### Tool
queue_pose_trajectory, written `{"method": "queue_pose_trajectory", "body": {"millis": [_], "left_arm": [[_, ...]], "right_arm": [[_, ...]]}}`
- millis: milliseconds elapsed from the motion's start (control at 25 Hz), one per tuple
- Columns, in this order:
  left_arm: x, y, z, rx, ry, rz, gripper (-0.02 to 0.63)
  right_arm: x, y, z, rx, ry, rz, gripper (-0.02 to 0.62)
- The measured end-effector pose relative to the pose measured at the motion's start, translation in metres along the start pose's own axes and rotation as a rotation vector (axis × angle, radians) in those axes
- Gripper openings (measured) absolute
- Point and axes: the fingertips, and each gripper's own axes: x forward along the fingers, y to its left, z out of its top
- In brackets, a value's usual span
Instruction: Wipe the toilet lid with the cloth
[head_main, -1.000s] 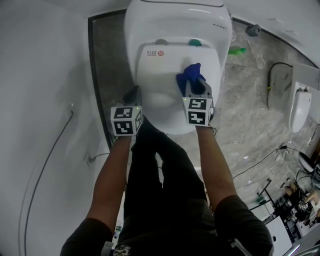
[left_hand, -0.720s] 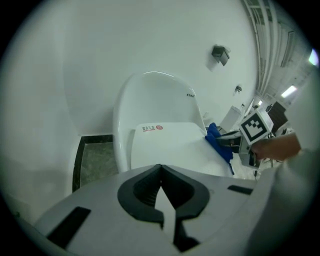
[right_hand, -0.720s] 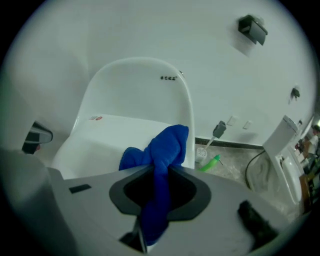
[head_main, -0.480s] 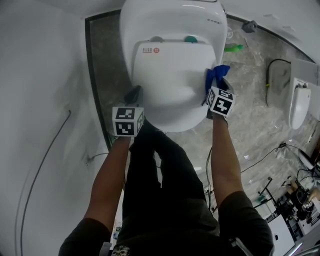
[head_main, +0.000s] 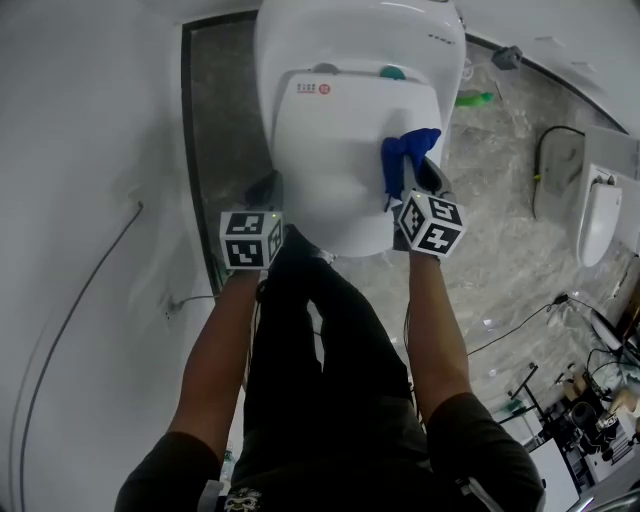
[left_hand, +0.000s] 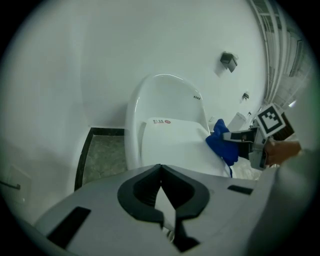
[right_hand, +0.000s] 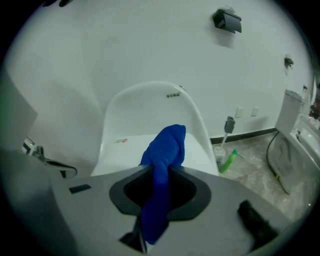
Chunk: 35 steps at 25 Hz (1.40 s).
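The toilet lid (head_main: 340, 140) is closed in the head view. The blue cloth (head_main: 404, 158) lies against its right part, held by my right gripper (head_main: 412, 178). My left gripper (head_main: 266, 190) is just beside the lid's left edge.

In the left gripper view, my jaws are pressed together with nothing between them.

In the right gripper view, my jaws pinch the cloth, which stands up over the lid. A green bottle (right_hand: 227, 162) is farther to the right.
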Motion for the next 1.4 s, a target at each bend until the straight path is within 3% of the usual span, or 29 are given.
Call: {"method": "queue_pose_trajectory", "body": {"millis": [320, 440, 560, 720, 920, 1160, 1400], "left_arm": [[-0.013, 0.020, -0.018, -0.073, -0.002, 0.065, 0.012], [-0.019, 0.033, -0.023, -0.138, 0.000, 0.091, 0.011], [-0.023, 0.043, -0.022, -0.150, -0.005, 0.117, 0.012], [-0.025, 0.046, -0.024, -0.147, -0.006, 0.126, 0.011], [-0.016, 0.025, -0.027, -0.127, 0.003, 0.082, 0.012], [-0.005, -0.011, -0.026, -0.115, 0.016, 0.020, 0.012], [0.002, -0.030, -0.029, -0.071, 0.035, -0.004, 0.012]], "right_arm": [[-0.001, 0.183, -0.044, -0.238, 0.089, 0.306, 0.074], [0.007, 0.223, -0.070, -0.328, 0.146, 0.334, 0.074], [0.020, 0.232, -0.091, -0.443, 0.193, 0.306, 0.074], [0.020, 0.228, -0.095, -0.541, 0.171, 0.275, 0.074], [0.013, 0.197, -0.086, -0.522, 0.132, 0.228, 0.074], [0.000, 0.099, -0.076, -0.349, 0.143, 0.080, 0.074], [-0.013, 0.007, -0.081, -0.309, 0.147, -0.061, 0.074]]}}
